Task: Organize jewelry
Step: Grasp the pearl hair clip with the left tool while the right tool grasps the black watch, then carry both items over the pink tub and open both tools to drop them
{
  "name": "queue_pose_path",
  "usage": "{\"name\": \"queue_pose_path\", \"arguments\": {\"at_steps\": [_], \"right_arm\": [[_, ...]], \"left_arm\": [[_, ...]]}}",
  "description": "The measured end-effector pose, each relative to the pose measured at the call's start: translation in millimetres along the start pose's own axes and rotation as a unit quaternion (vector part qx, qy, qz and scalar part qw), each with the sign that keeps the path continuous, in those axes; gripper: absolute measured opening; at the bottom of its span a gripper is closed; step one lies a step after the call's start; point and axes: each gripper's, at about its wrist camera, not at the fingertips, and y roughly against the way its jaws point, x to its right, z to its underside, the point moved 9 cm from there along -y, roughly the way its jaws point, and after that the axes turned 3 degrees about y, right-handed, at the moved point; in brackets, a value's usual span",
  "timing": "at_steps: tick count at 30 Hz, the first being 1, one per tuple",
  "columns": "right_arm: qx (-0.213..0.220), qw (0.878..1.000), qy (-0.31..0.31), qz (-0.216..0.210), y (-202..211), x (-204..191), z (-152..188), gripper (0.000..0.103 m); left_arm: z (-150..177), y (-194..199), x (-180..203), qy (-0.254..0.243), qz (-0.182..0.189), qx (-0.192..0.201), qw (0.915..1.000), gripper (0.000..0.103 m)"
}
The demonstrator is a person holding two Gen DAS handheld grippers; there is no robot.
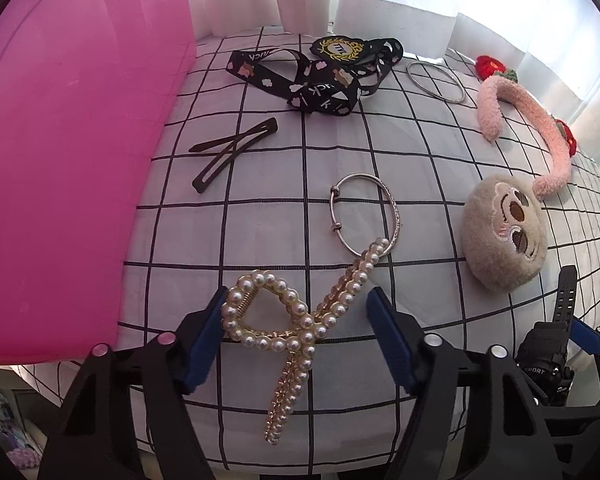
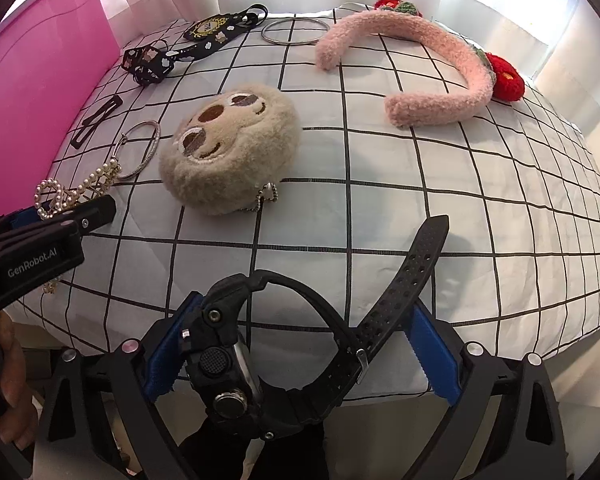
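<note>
A pearl hair clip [image 1: 288, 332] lies on the checked cloth between the blue pads of my left gripper [image 1: 296, 340], which is open around it; the left pad touches the clip's loop. A silver bangle [image 1: 366, 214] lies just beyond, touching the clip's tip. My right gripper [image 2: 300, 356] stands wide with a black sport watch [image 2: 228, 364] between its pads; the watch case rests against the left pad and the strap [image 2: 404, 280] reaches the right one. The watch also shows in the left wrist view [image 1: 548, 364].
A pink box [image 1: 60, 160] stands at the left. On the cloth lie two dark hair clips [image 1: 232, 152], a black printed lanyard [image 1: 320, 76], a thin silver ring [image 1: 434, 80], a pink fluffy headband [image 2: 432, 76] and a beige plush face [image 2: 232, 156].
</note>
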Motion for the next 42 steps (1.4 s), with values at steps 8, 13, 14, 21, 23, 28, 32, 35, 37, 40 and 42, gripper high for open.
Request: {"name": "queue_pose_path", "arguments": {"at_steps": [8, 13, 14, 21, 23, 28, 32, 35, 37, 40, 42], "right_arm": [[0.011, 1.0, -0.007, -0.002, 13, 17, 8, 0.071], [0.022, 0.999, -0.021, -0.018, 17, 21, 6, 0.068], [0.026, 0.999, -0.023, -0.018, 19, 23, 5, 0.068], [0.044, 0.998, -0.027, -0.019, 29, 24, -2, 0.067], [0.051, 0.998, -0.026, -0.016, 37, 26, -5, 0.067], [0.076, 0.997, -0.025, -0.011, 61, 28, -17, 0.067], [0.095, 0.995, -0.02, -0.007, 76, 27, -32, 0.067], [0.105, 0.994, -0.017, -0.007, 86, 24, -38, 0.067], [0.114, 0.993, -0.013, -0.006, 93, 21, -43, 0.067], [0.128, 0.992, -0.007, -0.007, 107, 17, -51, 0.067], [0.138, 0.99, -0.005, -0.009, 116, 13, -58, 0.067]], "left_arm": [[5, 5, -6, 0.016, -0.005, 0.006, 0.9998, 0.055], [5, 16, -4, 0.014, -0.006, 0.02, 0.9997, 0.055], [4, 19, -4, 0.012, -0.008, 0.023, 0.9996, 0.055], [-2, 38, -1, 0.004, -0.014, 0.04, 0.9991, 0.052], [-4, 45, 0, 0.002, -0.013, 0.045, 0.9989, 0.052], [-13, 60, 6, -0.007, -0.007, 0.057, 0.9983, 0.042], [-21, 75, 4, -0.002, -0.001, 0.07, 0.9975, 0.042], [-28, 83, 2, 0.001, 0.005, 0.081, 0.9967, 0.042], [-35, 92, 1, 0.004, 0.008, 0.092, 0.9957, 0.042], [-47, 110, 0, 0.006, 0.012, 0.111, 0.9937, 0.042], [-56, 125, 2, 0.008, 0.019, 0.124, 0.992, 0.042]]}}
